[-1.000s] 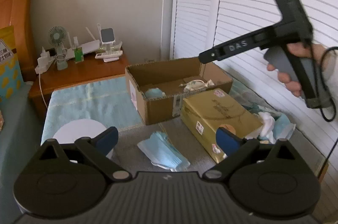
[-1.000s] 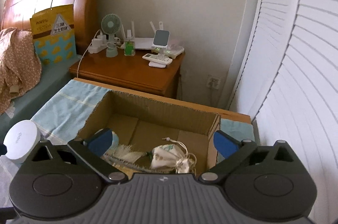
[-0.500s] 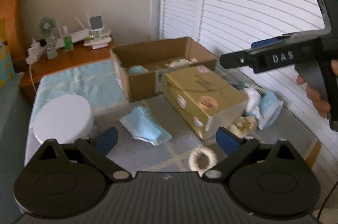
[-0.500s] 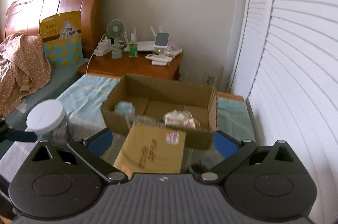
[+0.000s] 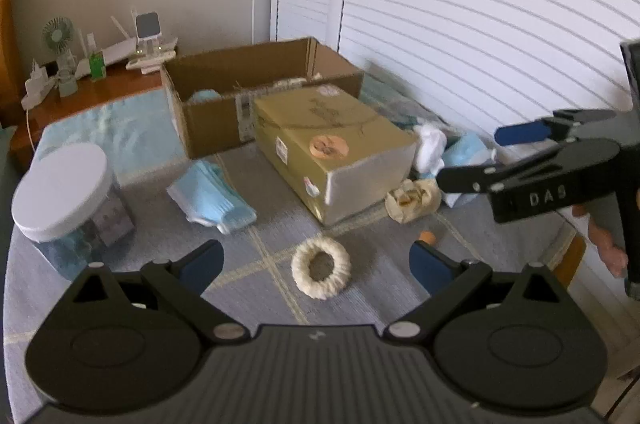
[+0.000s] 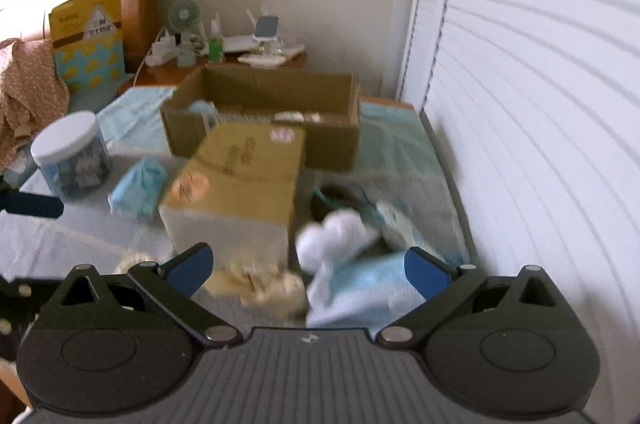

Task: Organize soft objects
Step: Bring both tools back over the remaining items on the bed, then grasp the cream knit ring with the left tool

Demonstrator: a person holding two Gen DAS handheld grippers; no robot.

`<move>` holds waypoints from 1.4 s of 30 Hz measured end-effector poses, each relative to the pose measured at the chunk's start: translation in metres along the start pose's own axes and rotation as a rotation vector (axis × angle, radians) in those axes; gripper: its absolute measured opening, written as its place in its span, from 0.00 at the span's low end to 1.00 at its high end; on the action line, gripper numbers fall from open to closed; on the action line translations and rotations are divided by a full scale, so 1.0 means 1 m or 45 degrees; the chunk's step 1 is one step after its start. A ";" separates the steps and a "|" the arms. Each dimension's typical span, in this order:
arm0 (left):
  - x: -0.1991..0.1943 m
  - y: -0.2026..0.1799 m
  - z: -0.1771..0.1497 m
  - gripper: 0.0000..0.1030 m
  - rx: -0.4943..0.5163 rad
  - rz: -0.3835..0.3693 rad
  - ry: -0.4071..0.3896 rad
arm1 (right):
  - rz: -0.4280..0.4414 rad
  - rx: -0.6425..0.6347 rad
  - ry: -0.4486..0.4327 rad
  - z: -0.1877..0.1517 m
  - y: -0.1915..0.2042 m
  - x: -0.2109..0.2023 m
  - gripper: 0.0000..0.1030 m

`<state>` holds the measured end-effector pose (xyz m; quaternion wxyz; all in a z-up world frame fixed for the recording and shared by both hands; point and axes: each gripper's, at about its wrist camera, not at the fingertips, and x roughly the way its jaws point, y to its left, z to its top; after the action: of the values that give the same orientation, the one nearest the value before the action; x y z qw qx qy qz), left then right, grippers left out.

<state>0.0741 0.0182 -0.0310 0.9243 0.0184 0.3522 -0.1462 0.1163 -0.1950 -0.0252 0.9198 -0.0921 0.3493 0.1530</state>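
Soft stuff is lying scattered on the worktop (image 5: 400, 296): a white fluffy ring (image 5: 321, 273) sitting just ahead of the left gripper (image 5: 316, 264), a stack of blue masks (image 5: 212, 194) left of the yellow box (image 5: 332, 148), and a beige pouch (image 5: 414, 198) w/ white plush (image 6: 334, 234) and blue cloth (image 6: 362, 294) bunching up to the right of that box. The open cardboard box (image 5: 248, 96) at the back is already holding a few soft bits, so prob. the drop spot. Everything's looking light, squashy, non-fragile; the ring is prob. best pinched across one side of its loop, the pouch at its gathered top, the masks across the whole stack or they'll be fanning out. Left fingers are spread wide, holding nothing. The right gripper (image 6: 310, 270) is hovering over the plush/cloth pile, fingers also spread wide and empty; that view is blurring, so contact is hard to call. A white-lidded jar (image 5: 66, 200) is standing at the far left.
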 end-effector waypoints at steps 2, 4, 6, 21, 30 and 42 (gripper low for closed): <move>0.002 -0.004 -0.002 0.96 0.010 0.010 0.007 | 0.001 0.012 0.026 -0.009 -0.003 0.002 1.00; 0.005 -0.009 -0.004 0.96 0.027 0.028 0.019 | 0.022 0.023 0.047 -0.017 -0.005 0.002 1.00; 0.008 -0.011 -0.005 0.96 0.028 0.038 0.029 | 0.049 0.019 0.065 -0.025 -0.005 0.004 1.00; 0.030 -0.010 -0.006 0.79 0.027 0.073 0.080 | 0.089 -0.061 0.121 -0.053 -0.001 0.017 1.00; 0.046 -0.006 -0.006 0.60 0.013 0.057 0.095 | 0.094 -0.049 0.095 -0.056 -0.004 0.016 1.00; 0.044 0.000 -0.010 0.35 0.012 0.060 0.081 | 0.111 -0.088 0.105 -0.048 0.010 0.019 1.00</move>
<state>0.0993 0.0085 -0.0676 0.9157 0.0358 0.3800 -0.1256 0.0967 -0.1949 -0.0740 0.8933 -0.1148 0.3852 0.2010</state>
